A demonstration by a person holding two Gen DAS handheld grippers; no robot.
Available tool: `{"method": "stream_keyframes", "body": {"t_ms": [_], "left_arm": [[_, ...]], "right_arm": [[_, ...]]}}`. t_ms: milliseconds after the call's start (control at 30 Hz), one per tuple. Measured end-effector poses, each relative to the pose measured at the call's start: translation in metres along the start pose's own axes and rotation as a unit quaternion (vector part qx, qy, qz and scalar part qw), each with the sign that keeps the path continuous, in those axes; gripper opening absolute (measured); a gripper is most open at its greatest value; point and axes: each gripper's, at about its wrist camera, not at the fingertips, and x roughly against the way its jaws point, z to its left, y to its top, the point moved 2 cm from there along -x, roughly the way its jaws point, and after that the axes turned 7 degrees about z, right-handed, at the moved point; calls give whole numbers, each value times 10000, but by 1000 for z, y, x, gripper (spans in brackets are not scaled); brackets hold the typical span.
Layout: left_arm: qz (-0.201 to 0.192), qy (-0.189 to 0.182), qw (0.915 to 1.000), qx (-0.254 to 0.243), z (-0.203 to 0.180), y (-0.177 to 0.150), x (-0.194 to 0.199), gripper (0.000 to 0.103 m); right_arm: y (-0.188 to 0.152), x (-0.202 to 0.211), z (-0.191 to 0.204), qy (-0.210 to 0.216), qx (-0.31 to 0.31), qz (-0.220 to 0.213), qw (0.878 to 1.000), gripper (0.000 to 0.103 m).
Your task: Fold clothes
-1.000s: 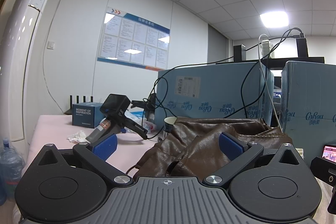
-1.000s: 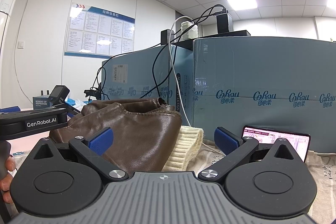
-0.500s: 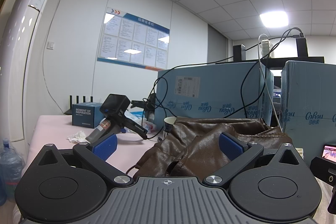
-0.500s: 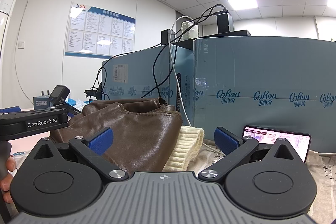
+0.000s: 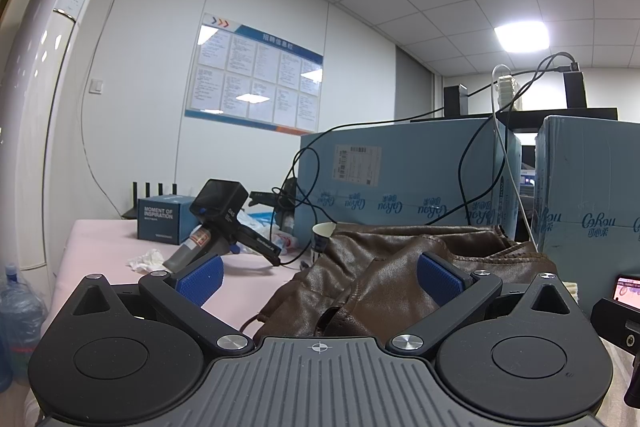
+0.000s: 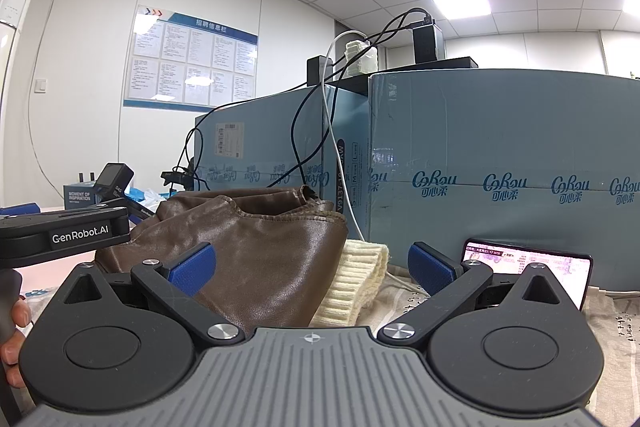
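A crumpled brown leather garment (image 5: 384, 275) lies heaped on the table, straight ahead of both grippers. My left gripper (image 5: 320, 277) is open, its blue pads apart, level with the heap's near edge and holding nothing. The same brown garment (image 6: 256, 239) fills the left centre of the right wrist view, with a cream knitted piece (image 6: 352, 283) lying against its right side. My right gripper (image 6: 310, 265) is open too, nothing between its pads. The other gripper's body (image 6: 64, 233) juts in from the left, a person's hand (image 6: 16, 331) on its handle.
Large blue cartons (image 6: 500, 187) with cables draped over them wall off the back. A lit phone (image 6: 528, 267) leans against them at right. A spare black gripper (image 5: 224, 223), a small blue box (image 5: 160, 219), a paper cup (image 5: 322, 237) and tissue lie on the pink tabletop (image 5: 100, 239).
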Motion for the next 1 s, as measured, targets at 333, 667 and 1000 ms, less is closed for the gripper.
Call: {"method": "stream_keyframes", "body": {"t_ms": [333, 667, 1000], "left_arm": [[5, 9, 10000, -11, -1, 0, -1, 103], [104, 77, 9999, 21, 1, 0, -3, 103], [416, 152, 9986, 275, 11, -2, -10, 103]], "right_arm": [[0, 1, -1, 12, -39, -32, 10000, 103], [0, 5, -5, 41, -139, -135, 9998, 103], [0, 7, -4, 51, -102, -201, 9997, 103]]}}
